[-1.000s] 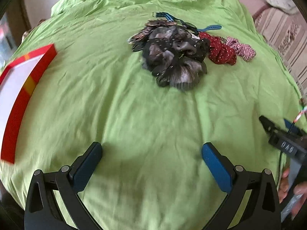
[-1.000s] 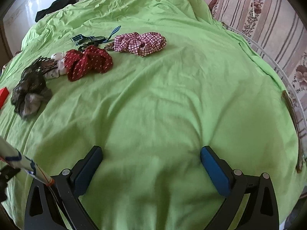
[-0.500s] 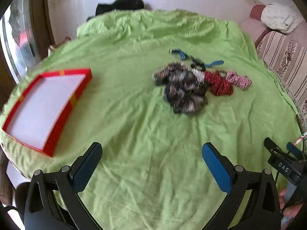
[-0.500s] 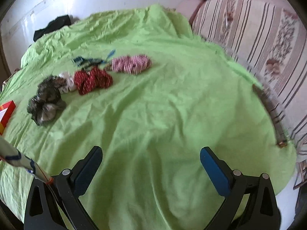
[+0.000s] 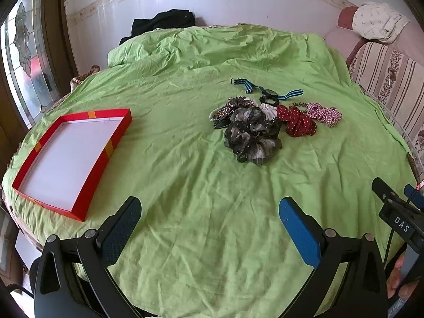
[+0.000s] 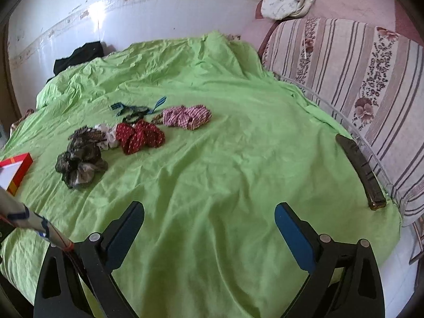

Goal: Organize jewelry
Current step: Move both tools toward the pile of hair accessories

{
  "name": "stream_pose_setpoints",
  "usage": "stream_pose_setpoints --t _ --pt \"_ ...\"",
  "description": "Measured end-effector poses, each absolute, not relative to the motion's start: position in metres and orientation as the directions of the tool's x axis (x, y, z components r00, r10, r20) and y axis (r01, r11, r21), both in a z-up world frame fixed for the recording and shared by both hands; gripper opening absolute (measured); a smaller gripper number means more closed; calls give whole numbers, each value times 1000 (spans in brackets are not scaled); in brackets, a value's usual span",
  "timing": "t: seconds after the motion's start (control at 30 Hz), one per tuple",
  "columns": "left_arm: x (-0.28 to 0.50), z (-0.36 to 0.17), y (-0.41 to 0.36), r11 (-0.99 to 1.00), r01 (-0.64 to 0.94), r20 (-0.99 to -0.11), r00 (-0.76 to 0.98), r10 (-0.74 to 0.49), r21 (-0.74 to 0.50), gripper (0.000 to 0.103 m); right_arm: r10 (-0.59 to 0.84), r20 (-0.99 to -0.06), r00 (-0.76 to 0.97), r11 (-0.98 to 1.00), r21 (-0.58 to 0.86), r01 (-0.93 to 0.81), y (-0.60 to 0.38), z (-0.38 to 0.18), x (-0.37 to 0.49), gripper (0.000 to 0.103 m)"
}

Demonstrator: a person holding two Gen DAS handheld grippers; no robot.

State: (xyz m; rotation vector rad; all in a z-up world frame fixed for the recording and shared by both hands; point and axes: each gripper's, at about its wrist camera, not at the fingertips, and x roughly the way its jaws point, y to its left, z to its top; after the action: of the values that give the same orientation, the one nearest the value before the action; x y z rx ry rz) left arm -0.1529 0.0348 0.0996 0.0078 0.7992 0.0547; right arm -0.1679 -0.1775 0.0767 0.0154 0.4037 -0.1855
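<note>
A pile of hair accessories lies mid-table on the green cloth: a grey-black scrunchie (image 5: 251,137) (image 6: 79,164), a red dotted scrunchie (image 5: 298,123) (image 6: 140,136), a pink checked scrunchie (image 5: 324,112) (image 6: 188,116), a white one (image 5: 269,110), a beaded brown piece (image 5: 230,107) and a blue striped band (image 5: 265,91) (image 6: 137,108). An empty red box with a white floor (image 5: 71,153) (image 6: 16,169) sits to the left. My left gripper (image 5: 209,228) is open and empty, well short of the pile. My right gripper (image 6: 209,230) is open and empty over bare cloth.
A striped floral sofa (image 6: 357,84) borders the table on the right. A dark flat bar (image 6: 360,172) lies at the right table edge. Black cloth (image 5: 161,23) lies at the far edge by the wall. A window (image 5: 23,53) is at left.
Both grippers have pulled back and up from the pile. The views now take in the whole table, the red box, the wall and the sofa. Both stay open.
</note>
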Motion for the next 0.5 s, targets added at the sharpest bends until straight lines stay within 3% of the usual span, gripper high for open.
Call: stream_pose_setpoints --t 0.5 --pt "-140 86 35 999 -31 -757 651 50 40 103 -160 -442 883 986 -29 164 -178 65 -154 101"
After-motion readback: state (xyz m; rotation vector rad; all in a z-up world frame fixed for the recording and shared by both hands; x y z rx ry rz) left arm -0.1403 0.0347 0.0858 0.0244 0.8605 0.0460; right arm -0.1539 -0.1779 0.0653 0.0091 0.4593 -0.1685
